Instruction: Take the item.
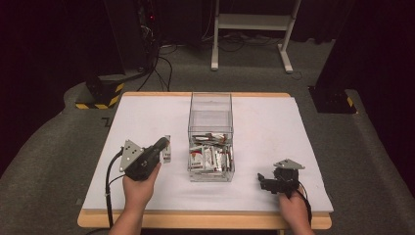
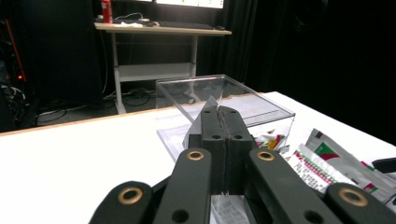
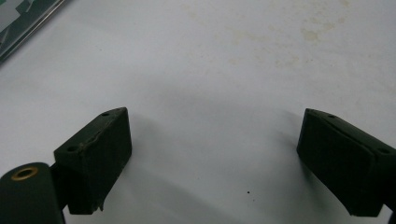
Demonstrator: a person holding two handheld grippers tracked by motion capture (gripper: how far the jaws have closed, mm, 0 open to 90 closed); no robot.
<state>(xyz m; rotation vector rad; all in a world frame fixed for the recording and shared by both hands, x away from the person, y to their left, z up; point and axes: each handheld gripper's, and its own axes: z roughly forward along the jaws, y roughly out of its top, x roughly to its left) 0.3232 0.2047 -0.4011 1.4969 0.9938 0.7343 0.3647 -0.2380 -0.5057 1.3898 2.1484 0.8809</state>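
The left gripper (image 1: 164, 147) is held above the table (image 1: 147, 196) by a raised left hand (image 1: 138, 188), angled toward the clear box (image 1: 210, 105); a sachet (image 1: 167, 152) is pinched between its pressed-together jaws, its edge showing just past the tips. The right gripper (image 1: 263, 180) is rested low on the table, pointed left, its jaws spread wide over bare surface.
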